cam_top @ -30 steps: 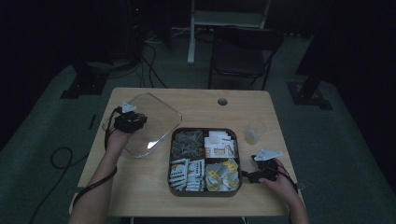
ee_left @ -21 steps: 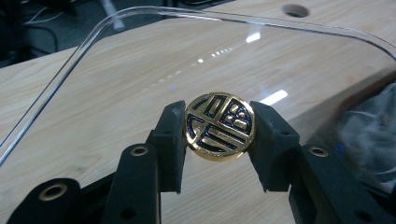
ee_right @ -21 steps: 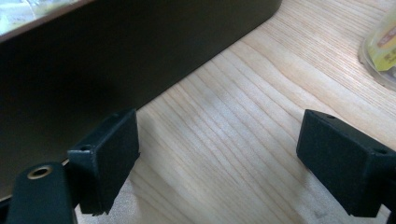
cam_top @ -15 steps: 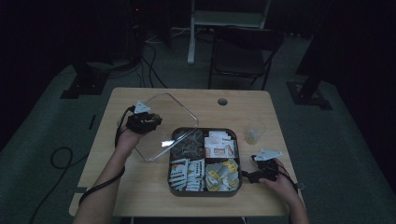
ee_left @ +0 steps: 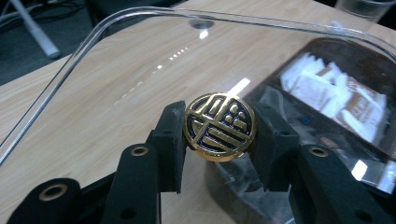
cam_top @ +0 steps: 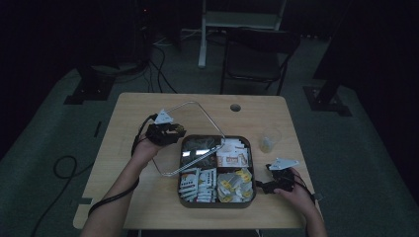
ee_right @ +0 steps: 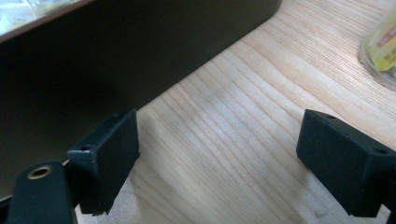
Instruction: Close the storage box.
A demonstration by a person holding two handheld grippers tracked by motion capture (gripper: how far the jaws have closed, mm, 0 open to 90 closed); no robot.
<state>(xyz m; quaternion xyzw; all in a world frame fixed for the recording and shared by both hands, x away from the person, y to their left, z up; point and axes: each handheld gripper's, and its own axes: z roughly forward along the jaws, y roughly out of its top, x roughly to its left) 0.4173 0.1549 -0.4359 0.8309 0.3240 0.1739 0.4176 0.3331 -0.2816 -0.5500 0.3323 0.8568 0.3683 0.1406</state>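
A clear plastic lid (cam_top: 190, 129) hangs tilted over the table, its right edge above the back left of the dark divided box (cam_top: 217, 203). My left gripper (cam_top: 170, 132) is shut on the lid's round gold-and-dark knob (ee_left: 219, 126), one pad on each side. In the left gripper view the lid (ee_left: 140, 70) spreads out ahead, and the box's packets (ee_left: 336, 93) show through it. My right gripper (cam_top: 267, 186) rests on the table beside the box's right wall. Its jaws stand open around bare wood (ee_right: 217, 158), with the box wall (ee_right: 116, 56) to their left.
The box holds several kinds of small packets in its compartments. A small clear cup (cam_top: 270, 139) with something yellowish in it stands right of the box; its base (ee_right: 380, 51) lies ahead of the right jaws. A cable hole (cam_top: 235, 107) is at the table's back.
My left gripper has carried the lid rightward and slightly up, from the table's left part to partly over the box. The right gripper has stayed put.
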